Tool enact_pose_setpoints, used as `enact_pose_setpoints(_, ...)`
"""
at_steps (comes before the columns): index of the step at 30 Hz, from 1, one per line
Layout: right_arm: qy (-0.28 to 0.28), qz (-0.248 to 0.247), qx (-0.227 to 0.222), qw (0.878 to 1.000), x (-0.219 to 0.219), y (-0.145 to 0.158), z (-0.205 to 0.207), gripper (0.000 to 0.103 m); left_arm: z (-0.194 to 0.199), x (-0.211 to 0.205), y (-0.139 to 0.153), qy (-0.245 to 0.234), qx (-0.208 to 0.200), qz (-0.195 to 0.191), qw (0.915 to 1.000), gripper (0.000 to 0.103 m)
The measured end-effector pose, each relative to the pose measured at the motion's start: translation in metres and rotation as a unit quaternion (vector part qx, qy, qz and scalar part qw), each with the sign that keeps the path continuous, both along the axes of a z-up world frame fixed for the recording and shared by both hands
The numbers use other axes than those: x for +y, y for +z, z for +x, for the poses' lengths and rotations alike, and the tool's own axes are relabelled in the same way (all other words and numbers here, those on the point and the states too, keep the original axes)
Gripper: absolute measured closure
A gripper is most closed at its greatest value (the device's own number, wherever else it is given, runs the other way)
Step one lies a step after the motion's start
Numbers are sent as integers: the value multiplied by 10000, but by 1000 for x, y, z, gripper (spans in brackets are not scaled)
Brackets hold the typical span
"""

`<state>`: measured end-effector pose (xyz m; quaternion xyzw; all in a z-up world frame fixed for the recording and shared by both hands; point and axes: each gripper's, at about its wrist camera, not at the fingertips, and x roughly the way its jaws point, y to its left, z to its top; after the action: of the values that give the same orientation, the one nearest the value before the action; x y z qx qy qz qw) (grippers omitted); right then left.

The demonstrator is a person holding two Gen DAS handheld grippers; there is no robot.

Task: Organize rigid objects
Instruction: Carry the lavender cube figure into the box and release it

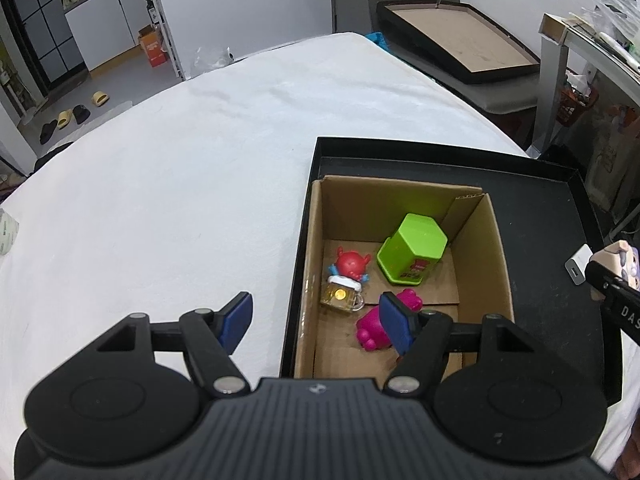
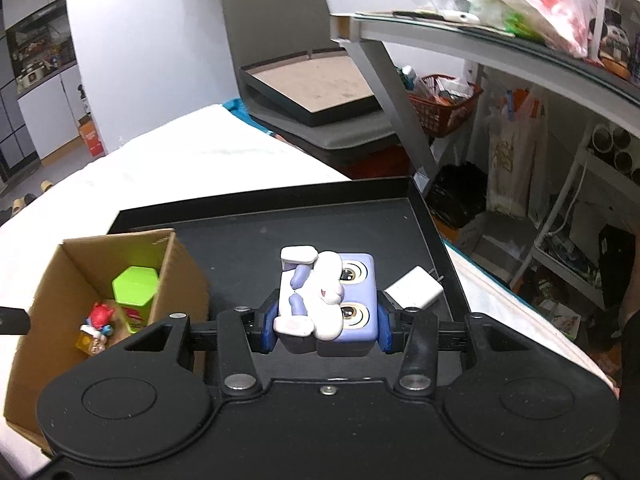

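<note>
A cardboard box (image 1: 496, 248) stands in a black tray (image 1: 552, 220) on the white table. In it lie a green hexagonal container (image 1: 412, 248), a red figure on a gold mug (image 1: 346, 280) and a magenta toy (image 1: 376, 328). My left gripper (image 1: 316, 322) is open and empty, over the box's near left corner. My right gripper (image 2: 326, 328) is shut on a purple-and-white block toy (image 2: 328, 296), held above the tray (image 2: 248, 232) to the right of the box (image 2: 180, 268). A white charger (image 2: 414, 287) lies on the tray just beyond it.
The white table (image 1: 180, 180) spreads left of the tray. Another black tray (image 1: 460, 40) sits on a chair behind. A metal shelf (image 2: 480, 48) with bags and a red basket (image 2: 444, 100) stands at the right.
</note>
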<state>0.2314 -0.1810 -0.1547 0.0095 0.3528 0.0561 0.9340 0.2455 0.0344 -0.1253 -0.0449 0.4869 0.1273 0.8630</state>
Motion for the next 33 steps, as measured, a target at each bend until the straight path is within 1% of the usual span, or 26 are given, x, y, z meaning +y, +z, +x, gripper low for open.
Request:
enact_pose_setpoints(11,346,-32,-212,9992,20,14,-14,59,-8,14,-9,48,72,-110,9999,35)
enact_pose_setpoints(20,712,-78,-256,9971,43,14,-19,59,-13,22,-22,92,223,-192,9995,35)
enact_pose_setpoints(27,1058,1,-345,9938,59,15,-24,59,-13,27,-34,145,350,-343,9987,35)
enact_pose_setpoints(33,1335,-57,-329,9905,77,14,-27,59,-13,31,-43,150,403,-456,9980,35)
